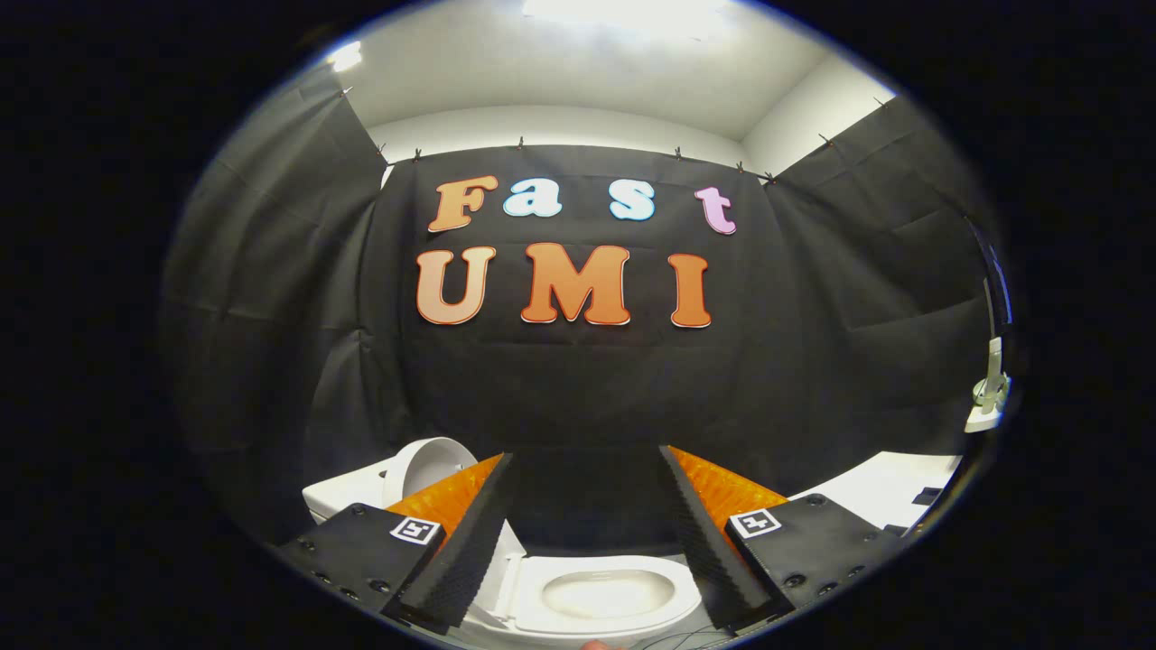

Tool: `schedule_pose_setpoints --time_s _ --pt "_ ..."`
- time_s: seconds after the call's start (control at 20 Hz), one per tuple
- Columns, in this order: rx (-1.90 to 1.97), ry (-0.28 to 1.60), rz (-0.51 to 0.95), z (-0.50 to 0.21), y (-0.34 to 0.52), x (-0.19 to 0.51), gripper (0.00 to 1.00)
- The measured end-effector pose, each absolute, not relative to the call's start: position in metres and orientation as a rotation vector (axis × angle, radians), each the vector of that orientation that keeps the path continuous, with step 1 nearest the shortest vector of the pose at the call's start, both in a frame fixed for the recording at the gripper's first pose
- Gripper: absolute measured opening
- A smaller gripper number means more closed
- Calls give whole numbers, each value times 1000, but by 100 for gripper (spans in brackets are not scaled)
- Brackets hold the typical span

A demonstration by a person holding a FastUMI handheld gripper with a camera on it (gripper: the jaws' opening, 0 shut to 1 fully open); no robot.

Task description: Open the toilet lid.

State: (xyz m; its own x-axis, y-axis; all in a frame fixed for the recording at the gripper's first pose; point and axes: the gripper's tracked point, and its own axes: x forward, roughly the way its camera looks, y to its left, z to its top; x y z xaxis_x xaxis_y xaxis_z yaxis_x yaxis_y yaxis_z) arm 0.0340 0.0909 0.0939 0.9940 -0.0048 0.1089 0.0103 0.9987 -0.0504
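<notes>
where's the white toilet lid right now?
In the gripper view the white toilet lid stands raised, up and left of the white bowl and seat that lies between the open fingers, partly hidden behind the gripper's left finger, against the black cloth wall.

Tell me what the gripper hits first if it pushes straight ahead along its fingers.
Likely the black cloth wall. The gripper is open, holding nothing, and the toilet seat with its raised lid sits below that line. Depth is unclear, so the way looks free until the cloth.
</notes>
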Motion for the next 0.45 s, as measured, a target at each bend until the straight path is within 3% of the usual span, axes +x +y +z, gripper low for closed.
schedule_pose_setpoints --time_s 0.45 --pt "-8 -101 -28 91 37 0 100"
